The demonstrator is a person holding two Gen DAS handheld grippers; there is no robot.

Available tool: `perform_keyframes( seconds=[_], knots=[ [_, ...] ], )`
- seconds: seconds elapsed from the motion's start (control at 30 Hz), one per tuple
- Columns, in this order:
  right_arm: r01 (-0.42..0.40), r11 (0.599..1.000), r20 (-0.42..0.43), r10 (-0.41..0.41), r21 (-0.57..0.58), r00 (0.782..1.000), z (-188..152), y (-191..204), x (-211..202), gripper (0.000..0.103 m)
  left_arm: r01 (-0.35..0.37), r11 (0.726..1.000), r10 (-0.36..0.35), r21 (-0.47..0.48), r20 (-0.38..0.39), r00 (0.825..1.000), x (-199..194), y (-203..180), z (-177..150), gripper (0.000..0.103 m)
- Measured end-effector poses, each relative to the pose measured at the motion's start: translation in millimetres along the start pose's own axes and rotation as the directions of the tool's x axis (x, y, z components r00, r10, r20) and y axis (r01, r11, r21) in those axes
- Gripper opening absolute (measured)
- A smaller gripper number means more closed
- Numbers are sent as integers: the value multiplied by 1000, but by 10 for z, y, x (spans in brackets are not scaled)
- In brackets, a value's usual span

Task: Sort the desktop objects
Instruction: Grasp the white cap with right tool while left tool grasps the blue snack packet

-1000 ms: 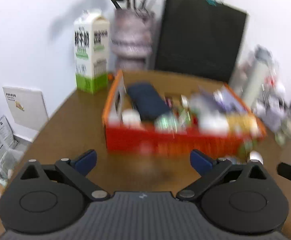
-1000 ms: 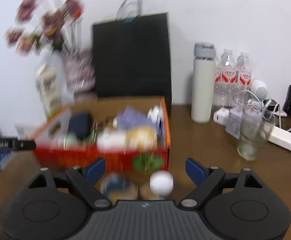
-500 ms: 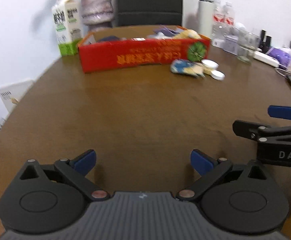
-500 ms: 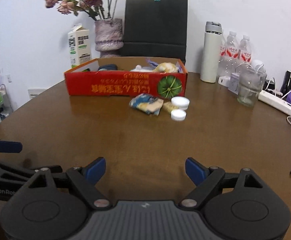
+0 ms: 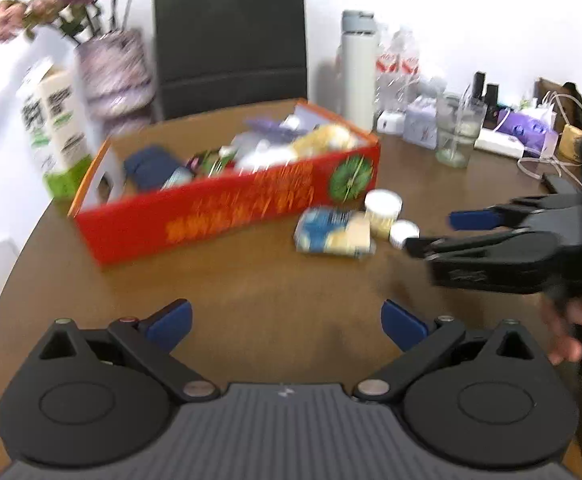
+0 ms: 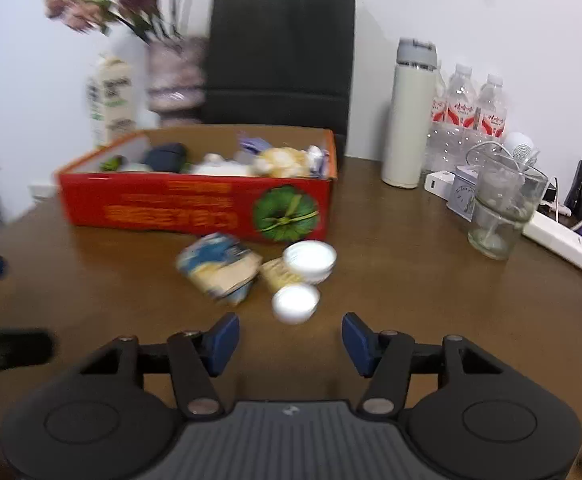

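My left gripper [image 5: 287, 322] hung above the brown table [image 5: 251, 292] with its blue-padded fingers [image 5: 171, 320] spread wide and nothing between them. My right gripper [image 6: 290, 340] was spread apart too, holding nothing, its pads on either side of bare tabletop just short of a small white lid [image 6: 295, 302]. That lid lay beside a blue and yellow snack packet [image 6: 219, 268] and a white-capped jar [image 6: 309, 260], all three clustered on the table close in front of the red cardboard box [image 6: 195, 208]. The box sat further back, already crowded with things: a dark navy pouch [image 6: 167, 156], a pale yellow bag [image 6: 281, 162], and other items too blurred for me to name. From the left wrist view my right gripper reached in from the right side, its tips near the lid. Behind the box stood a milk carton [image 6: 111, 100], a vase of pink flowers [image 6: 175, 76] and a black paper bag [image 6: 279, 52]. Off to the right stood a white thermos [image 6: 411, 112], water bottles [image 6: 471, 108] and an empty glass [image 6: 499, 208].
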State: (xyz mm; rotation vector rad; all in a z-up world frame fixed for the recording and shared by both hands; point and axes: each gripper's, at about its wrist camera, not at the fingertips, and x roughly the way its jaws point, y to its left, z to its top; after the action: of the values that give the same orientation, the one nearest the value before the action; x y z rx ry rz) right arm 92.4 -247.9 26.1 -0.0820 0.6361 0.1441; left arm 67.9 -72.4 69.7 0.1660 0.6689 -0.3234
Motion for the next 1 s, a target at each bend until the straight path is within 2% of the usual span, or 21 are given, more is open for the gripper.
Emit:
perform_keyframes(
  seconds=[0.03, 0.07, 0.13, 0.23, 0.37, 0.47, 0.53, 0.57, 0.67, 0.8, 1.0],
  knots=[
    [10, 1000, -12, -10, -11, 1000, 58, -22, 126, 56, 6, 1000, -6, 2, -3, 1000, 85, -9, 49, 103],
    [8, 1000, -22, -9, -11, 1000, 98, -37, 219, 50, 6, 1000, -6, -1, -8, 1000, 164, -12, 89, 103],
    [-19, 1000, -33, 19, 3, 999, 117, -65, 347, 29, 7, 1000, -7, 6, 0, 1000, 323, -38, 158, 103],
    [-28, 999, -8, 28, 38, 1000, 5, -108, 370, 27, 24, 999, -26, 44, 43, 999, 564, -120, 211, 103],
    [25, 994, 20, -27, 106, 999, -40, -251, 265, 27, 18, 994, -20, 106, 19, 1000, 975, -288, 312, 103],
    [62, 986, 41, -69, 155, 997, -38, -333, 240, 27, 12, 995, -10, 97, -24, 1000, 1267, -339, 387, 102],
    [89, 981, 62, -101, 175, 993, -27, -350, 226, 27, 29, 997, -27, 68, -34, 999, 1332, -324, 389, 88],
    [95, 978, 71, -110, 185, 991, -19, -364, 220, 27, 38, 998, -37, 39, -32, 999, 1295, -299, 386, 57],
    [111, 970, 81, -131, 214, 988, -19, -393, 187, 27, 43, 999, -43, 5, -27, 999, 1124, -257, 289, 23],
    [91, 978, 93, -110, 190, 990, -6, -309, 156, 27, -10, 999, 9, -45, -22, 1000, 829, -147, 84, 17],
    [61, 994, 144, -74, 95, 987, -16, -68, 67, 27, -82, 982, 93, -168, 58, 994, 88, 24, -231, 17]
  ],
)
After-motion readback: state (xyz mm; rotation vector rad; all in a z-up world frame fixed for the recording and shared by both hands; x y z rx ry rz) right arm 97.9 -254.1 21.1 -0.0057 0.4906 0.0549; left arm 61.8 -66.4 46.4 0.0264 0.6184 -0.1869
